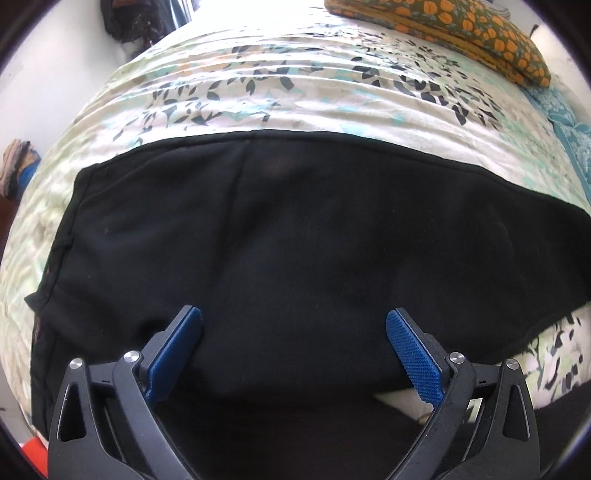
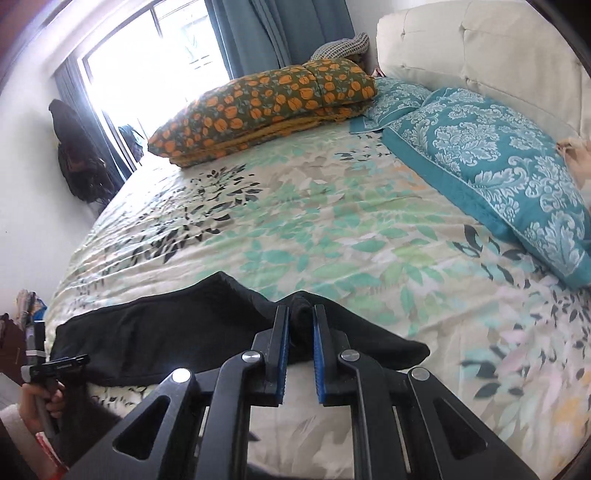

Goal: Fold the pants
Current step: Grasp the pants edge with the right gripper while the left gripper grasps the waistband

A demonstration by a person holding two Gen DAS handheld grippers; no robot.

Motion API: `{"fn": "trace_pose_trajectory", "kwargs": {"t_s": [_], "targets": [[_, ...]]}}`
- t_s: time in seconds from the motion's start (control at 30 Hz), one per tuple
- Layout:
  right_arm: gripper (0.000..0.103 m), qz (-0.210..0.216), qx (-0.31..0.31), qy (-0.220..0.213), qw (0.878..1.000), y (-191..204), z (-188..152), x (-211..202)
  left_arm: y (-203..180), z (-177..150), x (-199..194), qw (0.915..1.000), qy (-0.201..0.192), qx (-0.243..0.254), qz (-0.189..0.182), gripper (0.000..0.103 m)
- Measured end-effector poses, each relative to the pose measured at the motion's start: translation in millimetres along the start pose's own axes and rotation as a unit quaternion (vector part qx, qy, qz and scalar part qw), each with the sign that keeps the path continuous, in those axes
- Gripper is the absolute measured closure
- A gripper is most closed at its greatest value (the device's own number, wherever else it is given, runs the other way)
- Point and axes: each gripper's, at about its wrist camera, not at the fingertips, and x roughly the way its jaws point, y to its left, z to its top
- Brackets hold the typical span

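One pair of black pants (image 1: pixel 280 240) lying crosswise on the bed (image 2: pixel 332 206) — right gripper (image 2: pixel 300 325) fingers pinching a raised fold, left gripper (image 1: pixel 293 325) fingers spread wide above the cloth — empty.

Bed (image 2: pixel 332 221): lying across the room, wearing a pale leaf-print sheet.
Headboard (image 2: pixel 480 48): cream, tufted, standing at the bed's head.
Teal pillows (image 2: pixel 498 166): leaning just before the headboard.
Orange-flowered quilt (image 2: pixel 266 107): sitting folded on the bed, near the window.
Window (image 2: pixel 147 62): glaring white beyond the bed, washing out the sheet.
Curtains (image 2: pixel 277 33): teal, hanging beside the window.
Wall (image 2: pixel 33 177): white, flanking the bed; something dark, possibly clothing, is hanging there.
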Motion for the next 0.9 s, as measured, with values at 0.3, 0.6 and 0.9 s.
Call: {"fn": "trace_pose_trajectory", "kwargs": {"t_s": [0.3, 0.6, 0.9], "targets": [[0.092, -0.026, 0.073, -0.038, 0.996, 1.0, -117.5, -58.0, 0.2, -22.2, -26.6, 0.9985, 0.039, -0.015, -0.036, 0.002], [0.092, -0.030, 0.076, -0.062, 0.995, -5.3, -126.2, -62.4, -45.7, 43.8, -27.0, 0.9843, 0.037, -0.067, -0.159, 0.002], [0.092, -0.048, 0.123, -0.090, 0.987, -37.3, -130.2, -90.1, -58.6, 85.7, 14.8, 0.9492, 0.073, -0.176, -0.251, 0.002]]}}
